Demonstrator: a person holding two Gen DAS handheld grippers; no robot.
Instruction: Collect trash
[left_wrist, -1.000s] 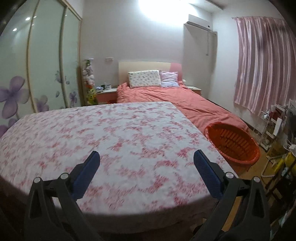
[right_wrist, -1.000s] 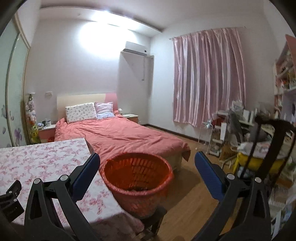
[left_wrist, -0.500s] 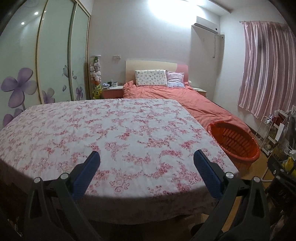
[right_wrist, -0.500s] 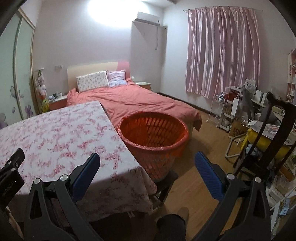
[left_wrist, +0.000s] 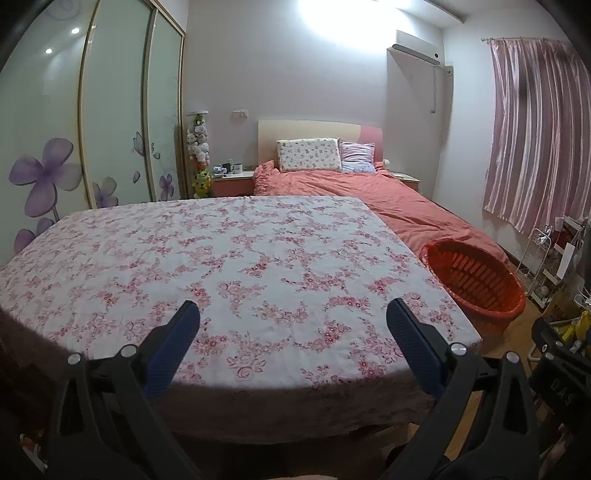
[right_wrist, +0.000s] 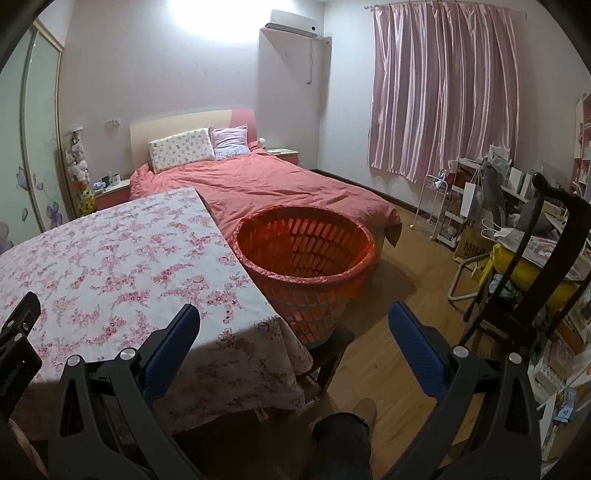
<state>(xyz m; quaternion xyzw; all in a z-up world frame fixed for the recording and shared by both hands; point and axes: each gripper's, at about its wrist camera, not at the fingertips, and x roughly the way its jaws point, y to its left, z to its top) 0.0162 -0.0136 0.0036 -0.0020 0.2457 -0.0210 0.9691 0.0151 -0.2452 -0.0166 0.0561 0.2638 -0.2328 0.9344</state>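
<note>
An orange slatted basket (right_wrist: 306, 254) lined with a red bag stands on a low dark stool at the right edge of the table; in the left wrist view the basket (left_wrist: 476, 280) sits at the far right. My left gripper (left_wrist: 293, 328) hovers open over the near edge of the flowered tablecloth (left_wrist: 221, 258), holding nothing. My right gripper (right_wrist: 293, 328) is open too, near the table's front right corner, just short of the basket. No trash shows on the tablecloth (right_wrist: 110, 258).
Behind the table lies a bed (right_wrist: 266, 184) with a salmon cover. A dark chair (right_wrist: 546, 258) and cluttered shelves (right_wrist: 465, 206) crowd the right. Wood floor (right_wrist: 406, 280) lies between. A person's leg and shoe (right_wrist: 354, 421) show below. Wardrobe doors (left_wrist: 110, 122) line the left.
Both grippers have pulled back and risen from the table, so more of the cloth and the floor shows. The basket now sits farther from the right gripper. Both stay open.
</note>
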